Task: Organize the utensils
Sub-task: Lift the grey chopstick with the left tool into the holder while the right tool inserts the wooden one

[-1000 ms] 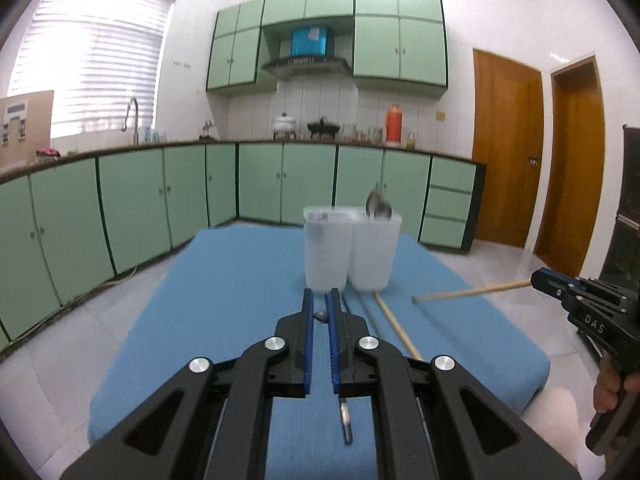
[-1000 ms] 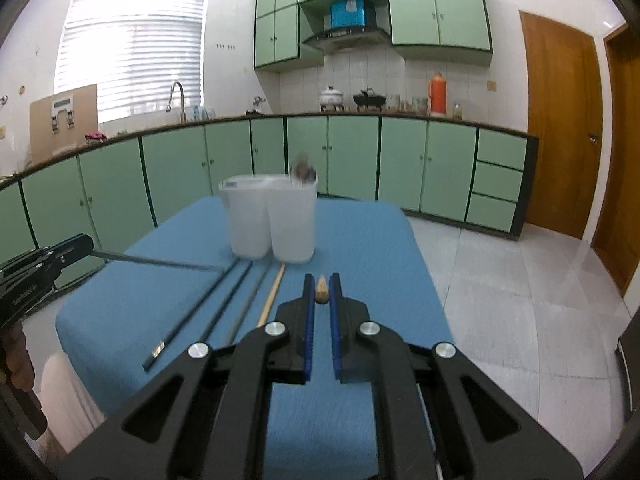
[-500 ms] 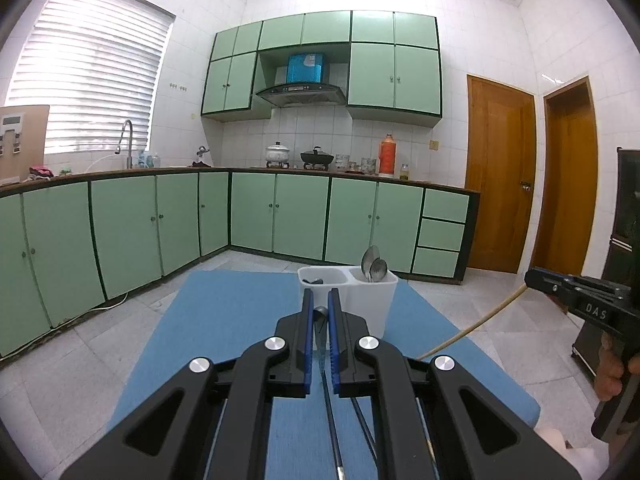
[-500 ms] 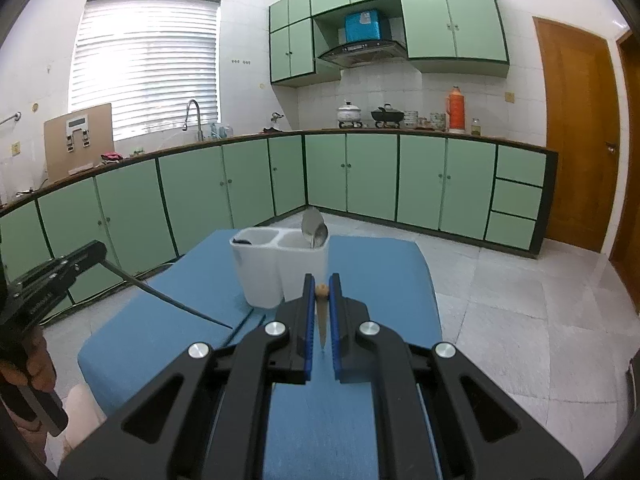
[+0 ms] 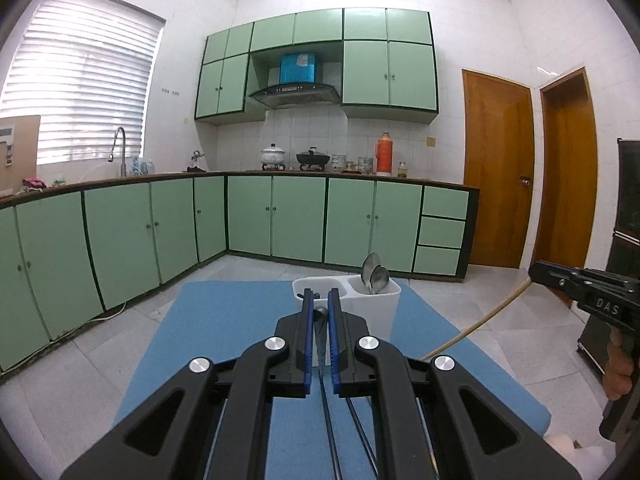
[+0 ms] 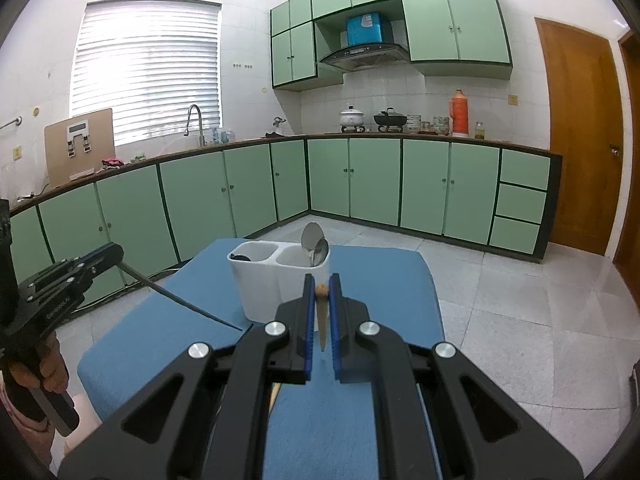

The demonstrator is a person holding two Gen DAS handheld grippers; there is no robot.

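Left wrist view: the left claw [image 5: 318, 310] is clenched on a dark chopstick [image 5: 326, 404], whose rounded end shows between the blue pads while the shaft runs down toward 6 o'clock. A second ago the claw sat low over the blue desk [image 5: 224, 344] with the white holder [image 5: 378, 312] looming close; now it has come up and the holder sits lower, its two openings visible from above. Two spoons [image 5: 374, 274] stand in the holder's 3 o'clock compartment. At 3 o'clock the right claw [image 5: 534, 272] carries a wooden chopstick [image 5: 480, 326], lifted off the desk. Both sticks are raised, so dropping them into the holder looks like the next step. The dark stick's lower end is hidden behind the claw body, and other dark sticks on the desk are only partly seen.

Right wrist view: the right claw [image 6: 322, 290] grips the wooden chopstick [image 6: 322, 320] near its top, and it too has risen since a second ago. The holder [image 6: 264, 288] stands just beyond at 12 o'clock. At 9 o'clock the left claw [image 6: 116, 254] holds its dark chopstick [image 6: 188, 306] slanting down. Something dark lies in the holder's 9 o'clock compartment; I cannot tell what.
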